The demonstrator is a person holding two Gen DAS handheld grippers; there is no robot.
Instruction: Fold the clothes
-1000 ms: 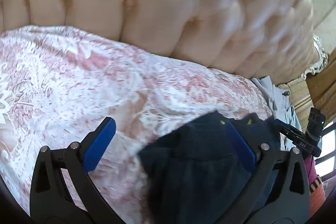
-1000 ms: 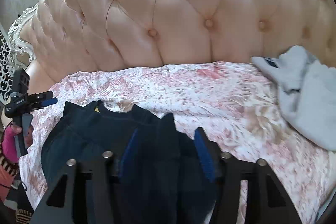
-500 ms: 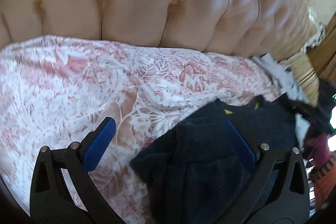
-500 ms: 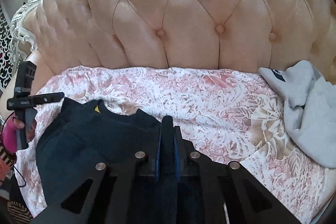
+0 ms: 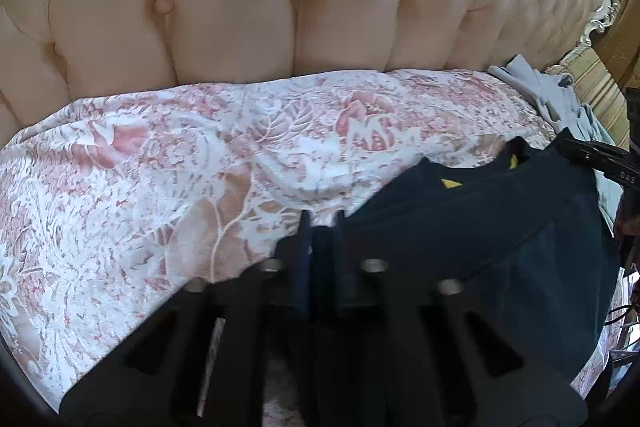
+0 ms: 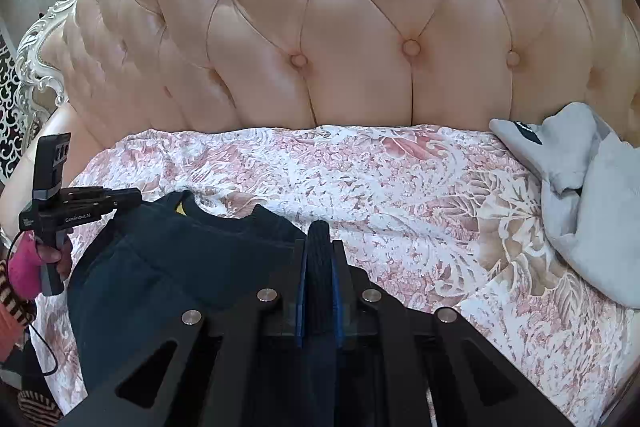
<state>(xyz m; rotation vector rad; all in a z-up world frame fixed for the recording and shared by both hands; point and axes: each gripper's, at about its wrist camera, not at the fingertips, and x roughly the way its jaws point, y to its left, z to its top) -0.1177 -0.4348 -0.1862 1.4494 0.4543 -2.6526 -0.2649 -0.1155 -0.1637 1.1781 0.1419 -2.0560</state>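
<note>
A dark navy garment (image 5: 500, 227) with a yellow neck label lies on the pink floral bedspread (image 5: 160, 167). In the left wrist view my left gripper (image 5: 320, 227) is shut on the garment's left edge, a fold of navy cloth pinched between its blue pads. In the right wrist view the same navy garment (image 6: 180, 255) spreads to the left, and my right gripper (image 6: 319, 239) is shut on its right edge, cloth standing up between the pads. The left gripper (image 6: 132, 197), held by a hand in a pink sleeve, shows at the garment's far left corner.
A tufted peach headboard (image 6: 360, 27) rises behind the bed. A grey garment (image 6: 580, 195) lies crumpled at the bed's right end, also seen as grey cloth (image 5: 552, 99) in the left wrist view. Bare floral bedspread (image 6: 400, 179) stretches between the two garments.
My left gripper has gone from open to shut on the navy garment's edge. My right gripper shut on the cloth half a second earlier and still holds it.
</note>
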